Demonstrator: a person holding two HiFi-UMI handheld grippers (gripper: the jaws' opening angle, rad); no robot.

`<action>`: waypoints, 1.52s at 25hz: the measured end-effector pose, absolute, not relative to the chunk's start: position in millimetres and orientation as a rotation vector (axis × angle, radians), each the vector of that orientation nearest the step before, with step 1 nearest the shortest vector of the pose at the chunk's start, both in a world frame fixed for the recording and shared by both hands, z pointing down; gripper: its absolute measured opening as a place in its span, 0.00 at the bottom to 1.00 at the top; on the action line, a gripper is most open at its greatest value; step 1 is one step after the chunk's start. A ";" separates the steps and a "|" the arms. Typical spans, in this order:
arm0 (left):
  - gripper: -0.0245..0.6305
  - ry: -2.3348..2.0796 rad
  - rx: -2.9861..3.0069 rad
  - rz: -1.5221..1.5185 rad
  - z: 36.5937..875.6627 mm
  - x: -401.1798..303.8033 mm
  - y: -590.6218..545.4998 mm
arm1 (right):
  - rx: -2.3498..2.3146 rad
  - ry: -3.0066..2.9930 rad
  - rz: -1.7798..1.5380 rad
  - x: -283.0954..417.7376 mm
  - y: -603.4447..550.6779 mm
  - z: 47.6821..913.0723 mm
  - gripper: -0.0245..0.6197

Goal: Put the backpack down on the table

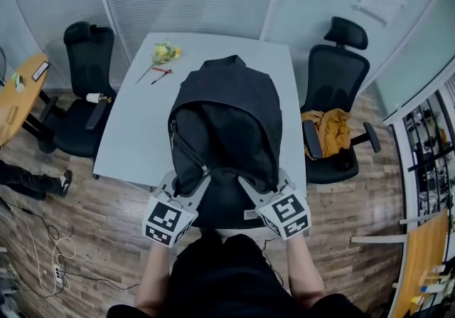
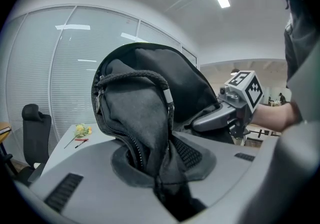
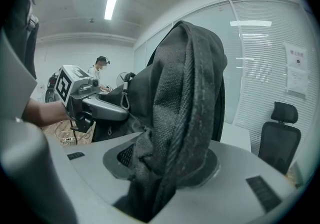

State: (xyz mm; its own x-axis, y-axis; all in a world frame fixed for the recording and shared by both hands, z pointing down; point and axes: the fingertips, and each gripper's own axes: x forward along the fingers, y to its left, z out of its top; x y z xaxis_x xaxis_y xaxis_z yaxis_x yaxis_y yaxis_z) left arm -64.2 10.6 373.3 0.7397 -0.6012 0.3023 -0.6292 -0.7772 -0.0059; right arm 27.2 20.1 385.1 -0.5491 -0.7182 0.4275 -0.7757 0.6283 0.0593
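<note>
A dark grey backpack (image 1: pixel 226 131) hangs over the near end of the white table (image 1: pixel 131 142), its top pointing towards the far end. My left gripper (image 1: pixel 193 185) is shut on the fabric of its lower left side, and my right gripper (image 1: pixel 250 187) is shut on the lower right side. In the left gripper view, folded fabric with a zipper (image 2: pixel 135 133) is bunched between the jaws of the left gripper (image 2: pixel 160 173), with the right gripper (image 2: pixel 222 114) beyond it. The right gripper view shows woven fabric (image 3: pixel 185 102) pinched in the right gripper (image 3: pixel 162 168).
A yellow flower (image 1: pixel 165 52) and a red pen (image 1: pixel 161 73) lie at the table's far left. Black office chairs stand at the left (image 1: pixel 85 85) and the right (image 1: pixel 338 89); the right one holds a yellow cloth (image 1: pixel 328 128). A wooden desk (image 1: pixel 18 89) is at far left.
</note>
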 end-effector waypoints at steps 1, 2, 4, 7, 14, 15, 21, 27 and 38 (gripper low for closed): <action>0.19 -1.005 2.843 0.436 372.2 -66.3 7.8 | 1.183 -2.443 0.182 25.3 17.2 384.3 0.31; 0.19 -1.005 2.847 0.431 371.0 -68.4 5.1 | 1.185 -2.447 0.174 23.2 14.4 383.4 0.31; 0.19 -1.004 2.857 0.430 369.1 -71.6 0.9 | 1.193 -2.453 0.164 19.5 10.3 382.1 0.31; 0.19 -0.993 2.865 0.434 369.0 -72.6 -3.5 | 1.203 -2.449 0.177 18.1 7.5 383.5 0.31; 0.19 -0.948 2.815 0.460 389.4 -68.4 -17.1 | 1.191 -2.420 0.252 22.6 -5.5 403.6 0.31; 0.19 -0.949 2.806 0.471 392.2 -69.2 -21.2 | 1.186 -2.421 0.267 21.8 -9.5 406.7 0.31; 0.19 -0.982 2.761 0.491 399.2 -77.9 -51.7 | 1.141 -2.428 0.302 14.3 -41.6 413.1 0.31; 0.19 -1.048 2.735 0.492 394.8 -84.0 -87.9 | 1.096 -2.456 0.279 7.9 -82.7 409.2 0.31; 0.19 -1.151 2.707 0.516 382.2 -87.8 -152.8 | 1.014 -2.520 0.232 4.1 -154.3 398.4 0.31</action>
